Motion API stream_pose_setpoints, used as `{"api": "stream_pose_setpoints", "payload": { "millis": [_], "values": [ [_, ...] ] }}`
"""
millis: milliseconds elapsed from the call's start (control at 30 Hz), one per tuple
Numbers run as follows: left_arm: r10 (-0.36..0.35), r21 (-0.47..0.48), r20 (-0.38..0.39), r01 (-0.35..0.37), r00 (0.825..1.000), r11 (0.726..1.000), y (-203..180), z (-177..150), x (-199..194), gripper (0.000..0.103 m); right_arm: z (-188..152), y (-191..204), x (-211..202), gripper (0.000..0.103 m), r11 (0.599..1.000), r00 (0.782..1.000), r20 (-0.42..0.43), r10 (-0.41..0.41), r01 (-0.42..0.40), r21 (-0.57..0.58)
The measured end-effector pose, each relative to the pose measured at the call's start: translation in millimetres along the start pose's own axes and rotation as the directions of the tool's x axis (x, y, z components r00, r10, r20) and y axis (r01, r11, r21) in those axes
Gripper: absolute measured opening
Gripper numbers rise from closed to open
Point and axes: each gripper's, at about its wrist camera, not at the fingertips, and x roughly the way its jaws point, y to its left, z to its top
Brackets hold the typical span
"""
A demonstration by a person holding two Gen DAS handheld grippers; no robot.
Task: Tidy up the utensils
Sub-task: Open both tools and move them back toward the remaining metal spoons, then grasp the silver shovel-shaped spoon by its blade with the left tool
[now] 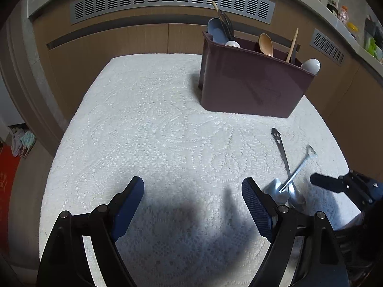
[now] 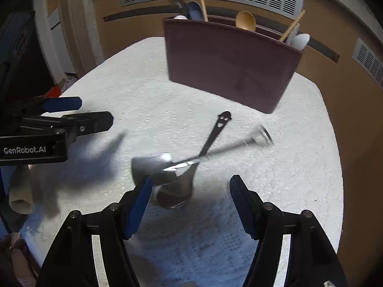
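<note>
Right hand-held gripper (image 2: 191, 205) is hovering wide open over two crossed spoons (image 2: 174, 181); left hand-held gripper (image 1: 192, 205) is waiting wide, empty; next: pinching one handle, heading for the holder (image 2: 227, 64).

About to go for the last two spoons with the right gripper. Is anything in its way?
Nothing separate blocks the open right gripper, but the shovel-shaped spoon lies crossed over the smiley-handled spoon, so the lower one is partly covered. The tablecloth up to the maroon caddy shows nothing else.
</note>
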Motion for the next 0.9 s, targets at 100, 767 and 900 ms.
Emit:
{"api": "stream_pose_setpoints", "payload": {
  "millis": [100, 767, 900],
  "values": [
    [0.003, -0.016, 0.002, -0.003, 1.000, 1.000, 4, 0, 0, 0.084, -5, 3, -3, 0.067, 1.000, 1.000, -0.009, 0.024, -0.024, -0.010],
    [-0.203, 0.315, -0.117, 0.230, 0.972, 0.921, -82, -11, 18, 0.066, -43, -66, -28, 0.037, 0.991, 0.998, -0.018, -0.054, 0.056, 0.125],
    [-0.177, 0.347, -0.139, 0.215, 0.974, 0.913, -85, -8, 29, 0.065, -53, -78, -33, 0.058, 0.983, 0.999, 0.002, -0.042, 0.041, 0.178]
  ]
}}
